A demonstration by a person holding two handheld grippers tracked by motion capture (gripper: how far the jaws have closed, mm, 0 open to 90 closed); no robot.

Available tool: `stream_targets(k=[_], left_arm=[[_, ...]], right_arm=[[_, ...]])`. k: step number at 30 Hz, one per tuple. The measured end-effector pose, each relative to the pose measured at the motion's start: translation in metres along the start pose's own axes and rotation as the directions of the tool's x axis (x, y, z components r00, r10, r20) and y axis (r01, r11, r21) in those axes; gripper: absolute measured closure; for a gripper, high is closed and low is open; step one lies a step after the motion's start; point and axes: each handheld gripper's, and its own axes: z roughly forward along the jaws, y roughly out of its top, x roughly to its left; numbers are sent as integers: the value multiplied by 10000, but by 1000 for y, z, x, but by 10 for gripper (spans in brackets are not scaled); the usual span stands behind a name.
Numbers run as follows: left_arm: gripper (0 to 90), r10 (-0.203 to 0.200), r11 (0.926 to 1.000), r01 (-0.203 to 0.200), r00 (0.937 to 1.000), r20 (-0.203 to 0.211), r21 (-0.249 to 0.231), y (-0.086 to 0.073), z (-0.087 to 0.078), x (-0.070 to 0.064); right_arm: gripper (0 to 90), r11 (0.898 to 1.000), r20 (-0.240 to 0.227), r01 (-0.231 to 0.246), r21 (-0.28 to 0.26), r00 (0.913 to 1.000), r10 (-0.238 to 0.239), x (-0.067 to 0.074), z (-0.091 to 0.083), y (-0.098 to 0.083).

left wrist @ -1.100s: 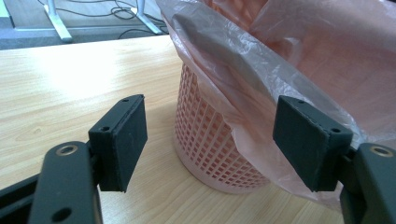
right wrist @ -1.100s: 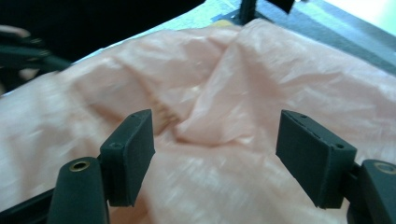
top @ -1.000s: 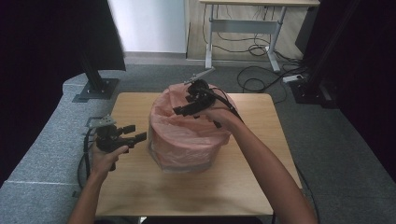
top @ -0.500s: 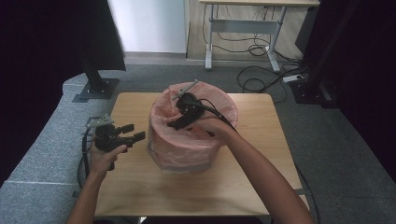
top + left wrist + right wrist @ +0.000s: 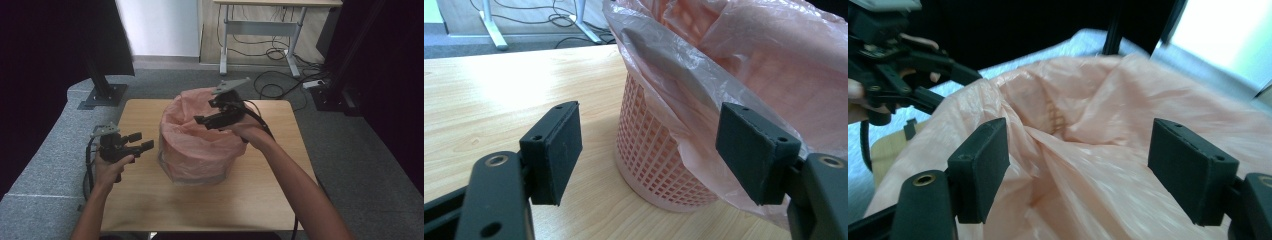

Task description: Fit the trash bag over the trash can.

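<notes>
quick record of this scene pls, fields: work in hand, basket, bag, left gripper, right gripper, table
work in hand: fitting a bag into a basket
basket: pink lattice plastic, upright on the table
bag: thin pink plastic, lining the basket, draped over its rim
left gripper: jaws open, empty, beside the basket, apart from it
right gripper: jaws open, nothing between them, above the bag's mouth
table: light wood

My left gripper (image 5: 134, 142) sits low at my left side, gripped in my left hand (image 5: 111, 167), jaws wide apart with nothing between them. My right gripper (image 5: 212, 119) is raised on an outstretched forearm, pointing left, jaws likewise spread and empty.
</notes>
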Motion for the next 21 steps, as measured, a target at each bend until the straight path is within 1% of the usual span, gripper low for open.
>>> stream_targets(k=[3,5,6,8,11,14,17,21], left_arm=[[261,16,10000,-16,10000,-26,13,0,0,-1],[261,-10,10000,10,10000,-47,-26,-1,0,-1],[262,-24,10000,24,10000,-60,-31,-1,0,-1],[262,-15,10000,15,9999,-119,-13,-1,1,-1],[262,-46,10000,45,9998,-181,-21,-1,2,-1],[262,-21,10000,21,9997,-245,-10,-1,3,-1],[261,-26,10000,24,9997,-240,-77,-3,3,-1],[259,41,10000,-40,9997,-250,7,-5,4,0]], right_arm=[[236,9990,306,-13,-452,9995,27,-6,-26,-10],[237,9974,440,-126,-704,9989,157,-11,-43,-20],[236,9961,399,-266,-844,9988,300,-13,-51,-25],[234,9938,413,-343,-1058,9984,389,-15,-66,-37],[232,9914,493,-507,-1203,9972,570,-20,-85,-56],[231,9899,611,-635,-1265,9956,717,-23,-98,-74],[230,9866,764,-911,-1353,9918,1020,-29,-111,-94],[224,9813,839,-1253,-1464,9868,1386,-37,-122,-118]])
